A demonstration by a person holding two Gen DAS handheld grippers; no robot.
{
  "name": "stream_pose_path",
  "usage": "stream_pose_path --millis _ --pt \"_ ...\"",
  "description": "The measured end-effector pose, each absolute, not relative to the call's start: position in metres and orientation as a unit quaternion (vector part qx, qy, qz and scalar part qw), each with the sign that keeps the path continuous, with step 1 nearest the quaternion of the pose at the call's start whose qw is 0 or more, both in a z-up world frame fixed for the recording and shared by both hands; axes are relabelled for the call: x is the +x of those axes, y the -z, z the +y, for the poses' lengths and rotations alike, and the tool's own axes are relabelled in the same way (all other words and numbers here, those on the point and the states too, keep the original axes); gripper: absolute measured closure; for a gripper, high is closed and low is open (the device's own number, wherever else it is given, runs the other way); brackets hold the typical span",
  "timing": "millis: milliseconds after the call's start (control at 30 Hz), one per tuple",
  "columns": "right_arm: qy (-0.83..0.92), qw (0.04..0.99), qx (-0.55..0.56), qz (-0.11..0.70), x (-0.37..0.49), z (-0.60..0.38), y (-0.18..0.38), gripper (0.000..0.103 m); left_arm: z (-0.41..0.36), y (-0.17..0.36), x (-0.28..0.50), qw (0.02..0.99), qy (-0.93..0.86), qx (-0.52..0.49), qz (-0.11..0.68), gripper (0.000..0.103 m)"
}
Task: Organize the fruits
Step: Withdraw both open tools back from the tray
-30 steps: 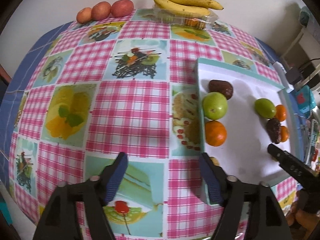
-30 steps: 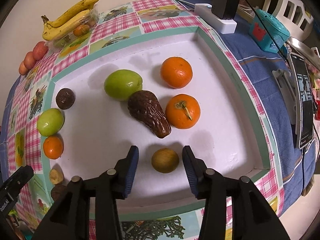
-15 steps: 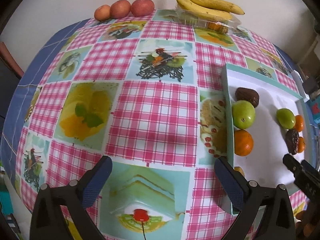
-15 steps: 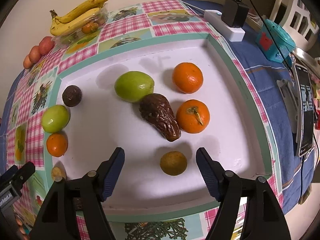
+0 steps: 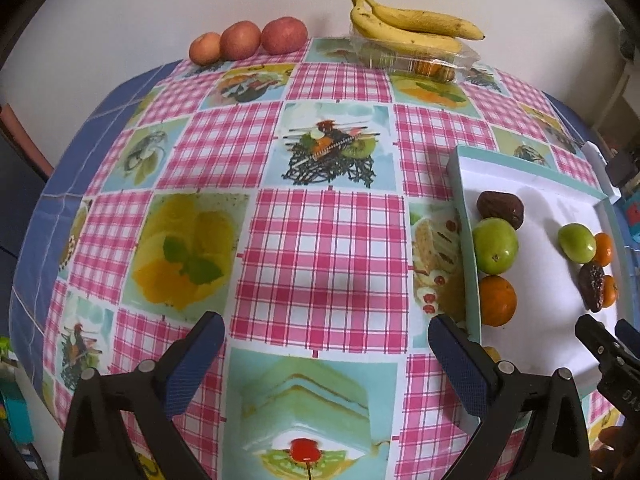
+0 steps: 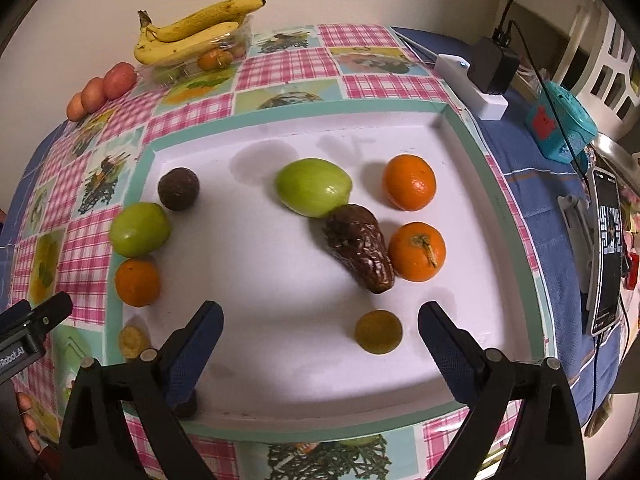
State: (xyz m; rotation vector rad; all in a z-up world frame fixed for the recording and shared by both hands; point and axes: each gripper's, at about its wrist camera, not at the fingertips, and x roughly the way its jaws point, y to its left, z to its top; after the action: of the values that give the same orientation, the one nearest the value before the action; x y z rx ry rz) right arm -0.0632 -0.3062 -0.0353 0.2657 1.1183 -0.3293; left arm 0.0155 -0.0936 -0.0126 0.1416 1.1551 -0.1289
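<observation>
Both your grippers, left gripper [image 5: 326,354] and right gripper [image 6: 320,338], gape empty; right's jaws just widened. Small brownish-yellow round fruit [image 6: 378,332] lies near white tray's [image 6: 460,136] front edge; yellow bananas [image 6: 192,36] and reddish fruits [image 5: 248,40] remain at table's far edge.

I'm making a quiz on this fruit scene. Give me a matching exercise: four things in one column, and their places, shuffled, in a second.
Things:
1. bananas
2. small brown-yellow fruit
3. wrinkled dark fruit
4. power strip

Places:
A. on the white tray, between the right gripper's open fingers
B. on a clear plastic box by the wall
C. on the blue cloth beyond the tray
D. between a green fruit and a stemmed orange

Pairs: 1-B, 2-A, 3-D, 4-C
</observation>
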Motion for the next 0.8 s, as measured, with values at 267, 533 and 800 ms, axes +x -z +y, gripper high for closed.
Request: stream_pose_path --millis 267,533,800 --pt "0.156 0.832 0.150 0.512 -0.072 -0.300 0.027 0.005 -0.092 0.001 0.009 0.848 0.040 0.090 0.521 0.000" --pt "0.149 0.837 0.147 0.506 -0.086 -0.284 0.023 0.005 -0.086 0.006 0.001 0.838 0.042 0.100 0.536 0.000" --pt "0.141 0.845 0.138 0.497 -0.098 -0.273 0.017 0.005 -0.087 -0.014 -0.027 0.846 0.064 0.129 0.513 0.000"
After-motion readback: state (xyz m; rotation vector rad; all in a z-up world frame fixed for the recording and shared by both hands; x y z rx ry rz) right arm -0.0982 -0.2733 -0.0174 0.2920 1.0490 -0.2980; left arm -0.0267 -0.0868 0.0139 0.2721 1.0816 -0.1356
